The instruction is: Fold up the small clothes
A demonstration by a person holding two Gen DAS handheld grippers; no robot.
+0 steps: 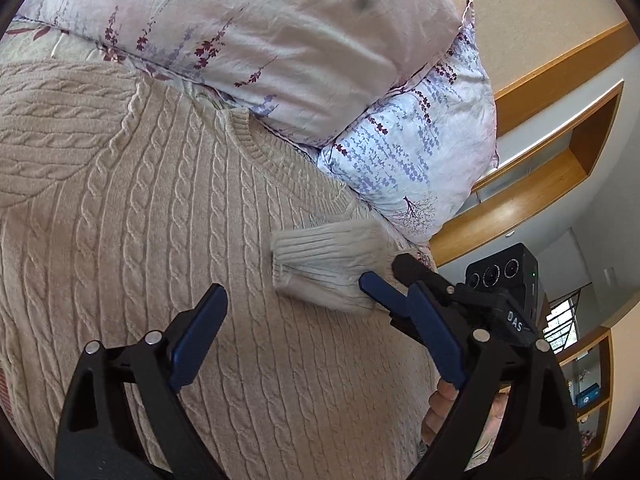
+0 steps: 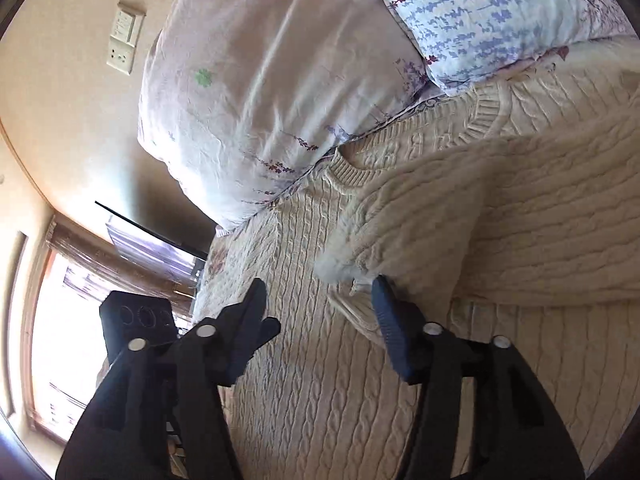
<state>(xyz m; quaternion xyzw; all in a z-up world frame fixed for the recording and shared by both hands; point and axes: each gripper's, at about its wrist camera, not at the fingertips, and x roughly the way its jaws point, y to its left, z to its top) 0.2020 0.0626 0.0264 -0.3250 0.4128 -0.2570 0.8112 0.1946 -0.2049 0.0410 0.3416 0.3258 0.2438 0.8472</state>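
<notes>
Two grippers work over one cream cable-knit sweater (image 1: 160, 216) spread flat on the bed below the floral pillows (image 1: 248, 40). My left gripper (image 1: 316, 300) hangs just above the chest with its fingers spread wide apart and nothing between them. In the left wrist view my right gripper (image 1: 382, 276) looks pinched on the ribbed sleeve cuff (image 1: 324, 264) lying across the body near the neckline, yet its own camera shows its fingers (image 2: 388, 320) parted beside that cuff, so I cannot tell its grip.
</notes>
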